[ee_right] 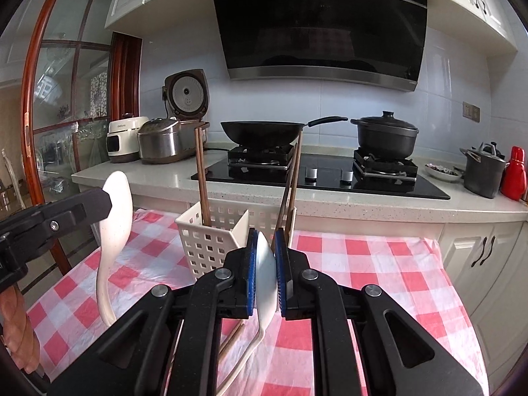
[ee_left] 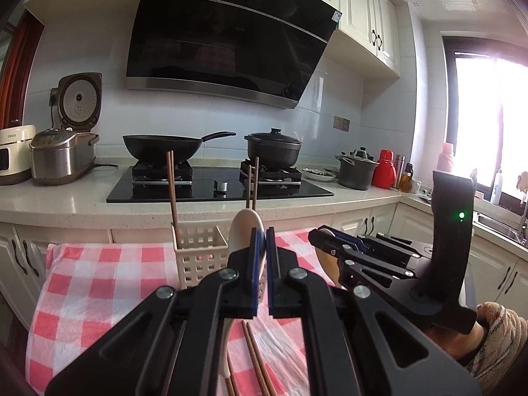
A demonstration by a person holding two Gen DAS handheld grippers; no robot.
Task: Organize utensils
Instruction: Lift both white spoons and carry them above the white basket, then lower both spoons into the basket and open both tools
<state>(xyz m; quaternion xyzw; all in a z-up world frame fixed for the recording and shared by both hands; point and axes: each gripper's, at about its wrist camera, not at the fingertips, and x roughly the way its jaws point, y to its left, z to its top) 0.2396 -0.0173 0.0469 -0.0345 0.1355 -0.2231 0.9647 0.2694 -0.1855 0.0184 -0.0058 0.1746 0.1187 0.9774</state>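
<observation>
My left gripper (ee_left: 265,235) is shut on a cream spoon (ee_left: 246,227), bowl up, with the handle hanging below the jaws. My right gripper (ee_right: 266,236) is shut on a second white spoon (ee_right: 265,264), its handle trailing down toward the cloth. Both spoons hang above the table, close to a white perforated basket (ee_left: 198,254) (ee_right: 211,241). Brown chopsticks (ee_left: 171,191) (ee_right: 201,171) stand in the basket. In the right wrist view the left gripper (ee_right: 104,203) and its spoon (ee_right: 115,204) are left of the basket. The right gripper (ee_left: 318,236) shows right of the basket in the left wrist view.
A red-and-white checked cloth (ee_right: 363,264) covers the table, and loose chopsticks (ee_left: 257,356) (ee_right: 231,340) lie on it near me. Behind stands the counter with a wok (ee_left: 158,147), a black pot (ee_left: 274,148), rice cookers (ee_left: 59,158) and a red flask (ee_left: 384,168).
</observation>
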